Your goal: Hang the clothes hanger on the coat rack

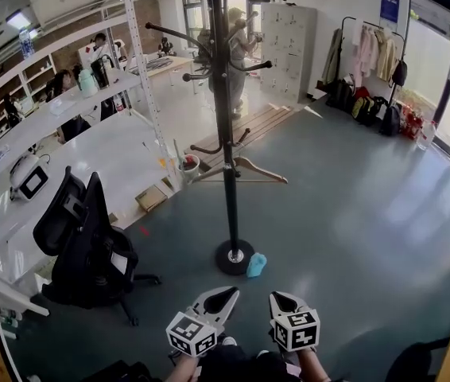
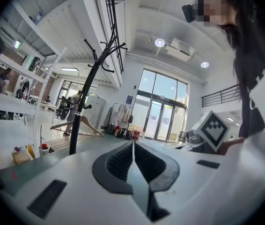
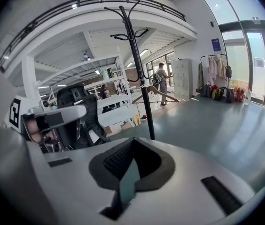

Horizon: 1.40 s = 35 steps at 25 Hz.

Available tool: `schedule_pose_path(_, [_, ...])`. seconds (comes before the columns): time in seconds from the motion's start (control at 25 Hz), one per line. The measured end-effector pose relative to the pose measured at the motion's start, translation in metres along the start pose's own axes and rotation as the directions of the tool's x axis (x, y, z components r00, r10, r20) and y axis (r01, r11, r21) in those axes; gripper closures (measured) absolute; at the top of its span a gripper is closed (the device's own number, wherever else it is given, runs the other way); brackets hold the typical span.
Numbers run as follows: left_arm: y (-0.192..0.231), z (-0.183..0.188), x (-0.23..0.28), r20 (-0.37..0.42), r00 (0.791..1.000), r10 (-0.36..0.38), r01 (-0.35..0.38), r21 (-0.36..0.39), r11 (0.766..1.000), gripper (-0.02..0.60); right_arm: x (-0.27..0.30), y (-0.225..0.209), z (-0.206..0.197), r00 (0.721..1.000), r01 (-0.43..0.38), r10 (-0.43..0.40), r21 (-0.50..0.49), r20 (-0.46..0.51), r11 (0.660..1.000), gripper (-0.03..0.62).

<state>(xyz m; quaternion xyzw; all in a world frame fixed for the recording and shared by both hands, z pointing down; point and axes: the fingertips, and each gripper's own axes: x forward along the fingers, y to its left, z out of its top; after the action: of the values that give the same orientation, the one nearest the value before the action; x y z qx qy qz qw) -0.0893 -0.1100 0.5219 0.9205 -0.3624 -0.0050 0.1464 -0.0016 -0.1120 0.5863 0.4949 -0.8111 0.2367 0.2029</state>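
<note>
The black coat rack (image 1: 226,134) stands on a round base (image 1: 234,257) on the grey floor ahead of me. A wooden clothes hanger (image 1: 245,169) hangs from one of its low hooks, and shows beside the pole in the left gripper view (image 2: 88,125) and the right gripper view (image 3: 157,93). My left gripper (image 1: 231,292) and right gripper (image 1: 277,297) are side by side at the bottom of the head view, a short way in front of the base. Both are shut with nothing between the jaws (image 2: 133,144) (image 3: 132,140).
A small blue object (image 1: 257,264) lies by the rack's base. A black office chair (image 1: 90,245) stands at the left beside a white desk with shelving (image 1: 90,146). A clothes rail (image 1: 368,54) stands far back right, and a person (image 1: 237,46) stands behind the rack.
</note>
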Motion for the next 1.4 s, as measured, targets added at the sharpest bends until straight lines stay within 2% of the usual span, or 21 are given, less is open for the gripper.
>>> schedule_pose_path(0.32, [-0.057, -0.021, 0.000, -0.002, 0.999, 0.044, -0.044, -0.030, 0.999, 0.582, -0.048, -0.012, -0.027, 0.999, -0.046, 0.045, -0.045, -0.020, 0.998, 0.583])
schedule_pose_path(0.68, [-0.102, -0.038, -0.007, 0.013, 0.993, 0.118, -0.117, -0.050, 0.992, 0.582, -0.080, -0.019, -0.049, 0.992, -0.123, 0.120, -0.086, -0.033, 0.989, 0.583])
schedule_pose_path(0.96, [-0.109, -0.049, -0.015, 0.012, 0.987, 0.162, -0.161, -0.054, 0.986, 0.581, -0.086, -0.012, -0.057, 0.985, -0.170, 0.167, -0.113, -0.037, 0.979, 0.584])
schedule_pose_path(1.4, [-0.119, -0.046, -0.015, 0.032, 0.987, 0.160, -0.158, -0.042, 0.987, 0.582, -0.093, -0.014, -0.059, 0.985, -0.172, 0.170, -0.123, -0.030, 0.977, 0.585])
